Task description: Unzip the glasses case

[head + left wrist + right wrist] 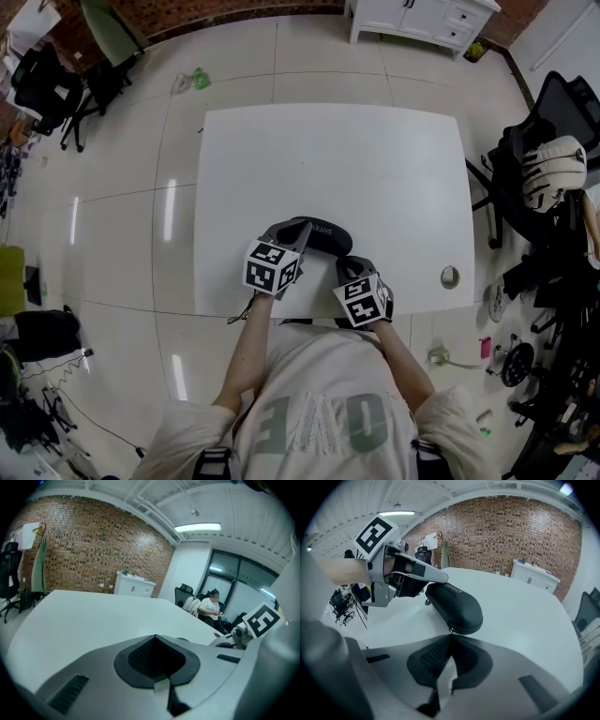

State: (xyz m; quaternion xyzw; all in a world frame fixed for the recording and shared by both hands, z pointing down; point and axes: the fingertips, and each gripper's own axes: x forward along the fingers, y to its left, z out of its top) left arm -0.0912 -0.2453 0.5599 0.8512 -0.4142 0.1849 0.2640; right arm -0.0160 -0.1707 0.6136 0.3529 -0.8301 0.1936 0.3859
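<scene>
A black glasses case (325,234) lies near the front edge of the white table (375,159). In the right gripper view the case (457,604) runs away from the jaws, its near end just ahead of them. My right gripper (451,637) is shut, and the small zipper pull (450,631) at that end is pinched in its tips. My left gripper (439,577) rests its closed tips on top of the case's far left end. In its own view the left gripper (154,637) has its pads together and nothing between them; the case is hidden below it.
A round cable hole (450,277) sits in the table's front right corner. Black office chairs (548,159) stand to the right and a white cabinet (422,19) stands at the back. A person (211,609) sits beyond the table.
</scene>
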